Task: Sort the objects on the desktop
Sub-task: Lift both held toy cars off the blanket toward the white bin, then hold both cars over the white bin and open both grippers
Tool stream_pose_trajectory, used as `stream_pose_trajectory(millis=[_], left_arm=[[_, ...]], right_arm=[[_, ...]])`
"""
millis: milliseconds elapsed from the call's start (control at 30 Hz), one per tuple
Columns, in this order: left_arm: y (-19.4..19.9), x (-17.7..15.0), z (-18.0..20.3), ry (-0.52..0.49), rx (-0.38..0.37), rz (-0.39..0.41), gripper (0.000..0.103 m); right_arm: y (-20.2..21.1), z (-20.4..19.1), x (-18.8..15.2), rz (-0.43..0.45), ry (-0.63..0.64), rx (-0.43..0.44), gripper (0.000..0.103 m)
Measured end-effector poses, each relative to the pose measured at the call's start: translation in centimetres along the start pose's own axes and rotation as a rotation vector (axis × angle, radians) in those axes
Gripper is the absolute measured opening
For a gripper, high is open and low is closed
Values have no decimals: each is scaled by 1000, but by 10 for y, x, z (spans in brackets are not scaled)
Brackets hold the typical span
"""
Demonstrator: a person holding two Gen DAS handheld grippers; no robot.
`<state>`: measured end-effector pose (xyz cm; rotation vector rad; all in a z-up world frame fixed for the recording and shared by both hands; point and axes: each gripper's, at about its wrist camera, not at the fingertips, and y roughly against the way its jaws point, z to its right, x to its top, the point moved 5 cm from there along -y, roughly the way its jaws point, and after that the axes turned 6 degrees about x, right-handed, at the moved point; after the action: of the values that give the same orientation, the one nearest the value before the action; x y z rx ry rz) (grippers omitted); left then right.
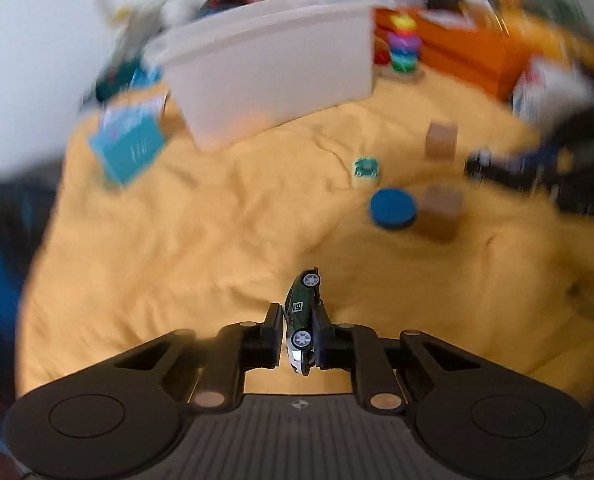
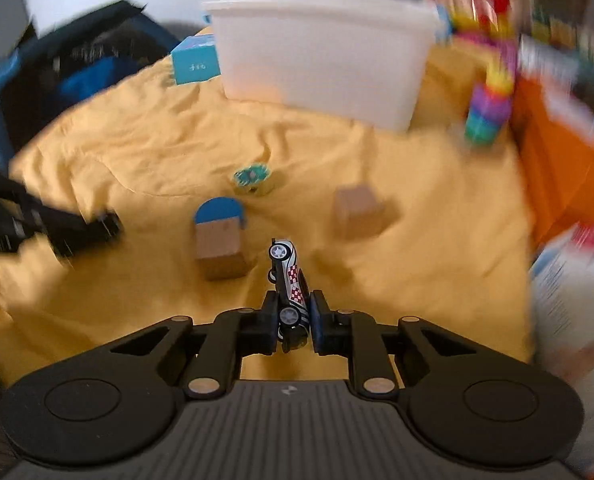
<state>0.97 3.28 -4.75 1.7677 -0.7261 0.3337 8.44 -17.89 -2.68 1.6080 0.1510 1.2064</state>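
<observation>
My left gripper is shut on a small dark green toy car, held on its side above the yellow cloth. In the right wrist view my right gripper is shut on a silver toy car with red checks, also on its side. A white plastic bin stands at the far side of the cloth. Loose on the cloth lie a blue disc, two wooden blocks and a small teal-topped piece.
A teal box sits left of the bin. A ring-stacking toy and an orange box stand at the right. The other gripper's dark arm reaches in from the left. Both views are blurred.
</observation>
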Motion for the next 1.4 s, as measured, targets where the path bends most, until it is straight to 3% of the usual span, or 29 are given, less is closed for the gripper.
stream_pose_trajectory(millis=[67,167,267,333,467,567,633,733,767,800,833,933,1133,1400], left_arm=[[-4,-1,12,-89,28,6,19],[5,-4,33,-201,8,44,27],[15,-9,43,-164,-120,35,28],[21,-9,41,-95,-160,37,28],[25,-2,16,39,-121,78,46],[14,1,8,74,-103,64,46],[4,-1,7,75,-86,45,48],[-9,-7,8,91,-110,-4,48],[-11,-9,8,101,-125,-13,45],[-12,-12,8,111,-148,-22,38],[-13,-15,9,117,-165,-31,33],[-8,-13,3,129,-170,-19,32],[24,33,-35,202,-155,124,33],[31,144,-96,226,-83,322,33]], right_arm=[[-6,-6,-1,-23,133,-86,18],[-17,-16,-9,-74,231,-120,19],[-12,-29,-16,-69,290,-83,31],[-5,-35,-16,-55,296,-36,34],[13,-24,-2,15,141,27,35],[12,-5,9,47,-17,59,49],[3,2,9,28,-95,81,49],[-14,3,-2,-31,-149,100,48],[-18,1,-9,-52,-151,99,47],[-20,-1,-13,-62,-146,98,39],[-19,-2,-17,-61,-135,103,36],[-12,-8,-20,-46,-80,102,33],[19,8,16,63,-93,101,33],[34,39,110,251,-28,43,33]])
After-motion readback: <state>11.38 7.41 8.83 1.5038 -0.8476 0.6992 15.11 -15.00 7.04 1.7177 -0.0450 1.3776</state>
